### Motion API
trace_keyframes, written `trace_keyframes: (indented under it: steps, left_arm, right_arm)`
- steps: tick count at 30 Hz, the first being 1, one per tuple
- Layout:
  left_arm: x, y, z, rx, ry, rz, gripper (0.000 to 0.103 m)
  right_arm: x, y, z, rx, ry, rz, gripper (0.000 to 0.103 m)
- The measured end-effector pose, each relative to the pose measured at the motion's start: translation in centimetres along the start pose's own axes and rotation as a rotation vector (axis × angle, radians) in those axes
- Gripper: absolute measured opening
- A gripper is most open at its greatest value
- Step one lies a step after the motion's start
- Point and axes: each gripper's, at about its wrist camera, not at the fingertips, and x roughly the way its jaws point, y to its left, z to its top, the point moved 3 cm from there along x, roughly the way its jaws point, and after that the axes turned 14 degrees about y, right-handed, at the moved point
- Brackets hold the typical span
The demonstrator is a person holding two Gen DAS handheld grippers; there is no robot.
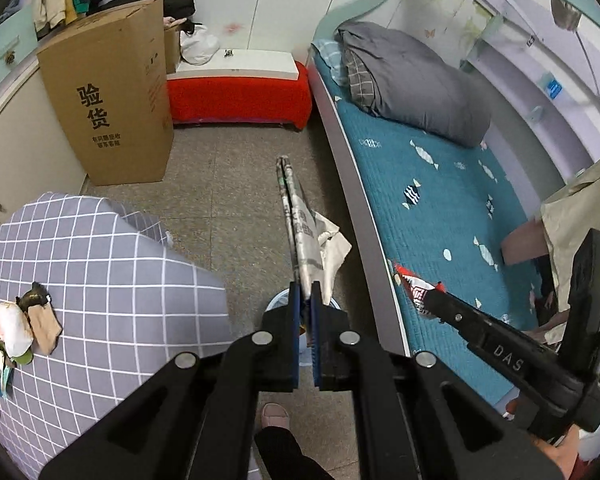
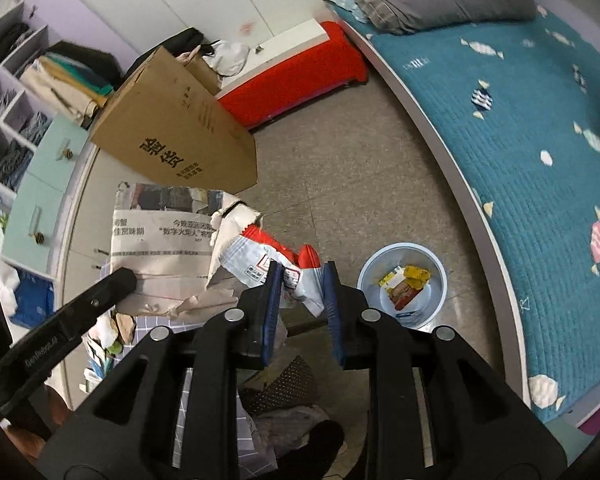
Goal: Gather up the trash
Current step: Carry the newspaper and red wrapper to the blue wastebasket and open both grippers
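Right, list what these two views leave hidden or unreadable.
- Bin: left wrist view shows only a sliver; the left gripper and its newspaper cover it.
- Bin contents: wrappers visible in the right wrist view, print too small to read.
- Snack wrapper: its lower end sits between the right gripper's fingers; whether the pads press it cannot be told.
- Clutter on the checked cloth: cut off by the left edge.
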Motion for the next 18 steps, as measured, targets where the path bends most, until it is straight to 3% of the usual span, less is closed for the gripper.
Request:
trace_keyframes:
  steps: [2,7,18]
  left_arm:
    - [0.5,-0.8,0.3,0.011,0.006,0.015,0.004]
    - [1.5,-2.3,0.8,0.025,0.034,0.024,0.004]
    - [4.2,-5.7,1.4,0.09,0.108,0.023,0.004]
  right_arm:
    - [0.2,-1.3,0.6,0.028,0.004,0.005,0.053]
    - [0.3,-3.4,1.4,0.06,0.024,0.005,0.053]
    - [-2.1,-4.4,1.4,0.022,-0.029,-0.041,0.058]
